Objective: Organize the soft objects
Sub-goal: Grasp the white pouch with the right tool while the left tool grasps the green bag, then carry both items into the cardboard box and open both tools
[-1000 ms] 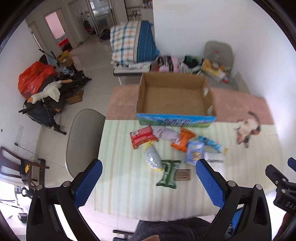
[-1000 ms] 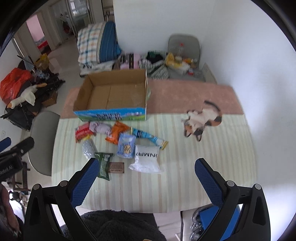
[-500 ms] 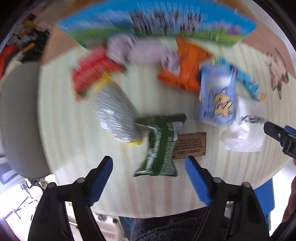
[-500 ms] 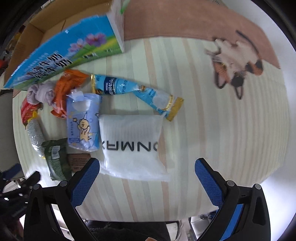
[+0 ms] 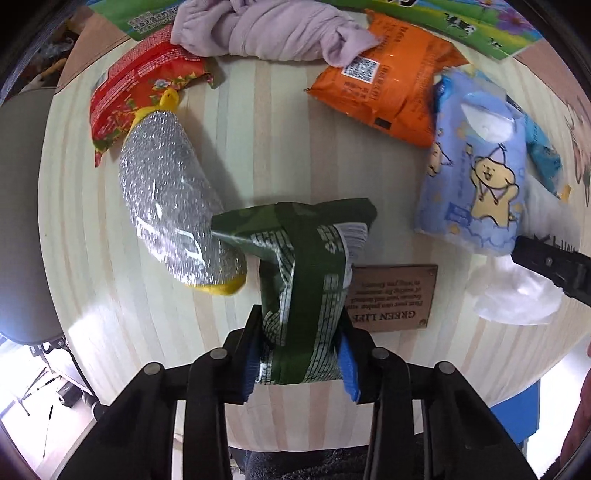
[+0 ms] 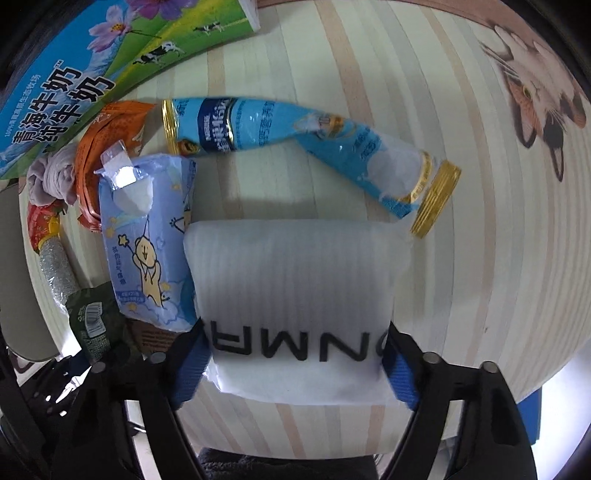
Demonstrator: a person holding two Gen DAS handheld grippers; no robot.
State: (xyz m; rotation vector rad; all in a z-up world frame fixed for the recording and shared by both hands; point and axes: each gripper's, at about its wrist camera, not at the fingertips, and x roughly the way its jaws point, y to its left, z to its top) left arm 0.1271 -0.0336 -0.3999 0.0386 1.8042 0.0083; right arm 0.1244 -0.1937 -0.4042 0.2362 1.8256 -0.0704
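The near end of the green pack [image 5: 299, 291] is hidden between the left gripper's [image 5: 300, 354] fingers [image 5: 349, 365], which are closed on it. Its far end lies over the tip of the silver bag [image 5: 173, 206]. A brown tag [image 5: 393, 293] sits just right of those fingers, partly tucked under the green pack, and its small print is too tiny to read. At the far right of the left view, a dark piece of the other gripper covers part of the white pack [image 5: 513, 299].

The right gripper [image 6: 293, 363] has its fingers [image 6: 188, 365] pressed on both sides of the white pack [image 6: 295, 295], gripping it. The last letters on the pack are cut off by the fingers. The blue bear pack [image 6: 147, 243] touches it on the left. Beyond the fingers lies the long blue pouch [image 6: 295, 136]. The orange bag [image 5: 384, 88], purple cloth [image 5: 266, 29] and red bag [image 5: 136, 88] lie farther off, by the box [image 6: 85, 62], and only the box's painted side shows. A cat picture [image 6: 539, 96] on the desk [image 6: 461, 221] is cut off at the right edge.

A moment ago both grippers were spread open above the packs. Now they have come down and squeezed shut on them. Nothing else on the desk looks moved.
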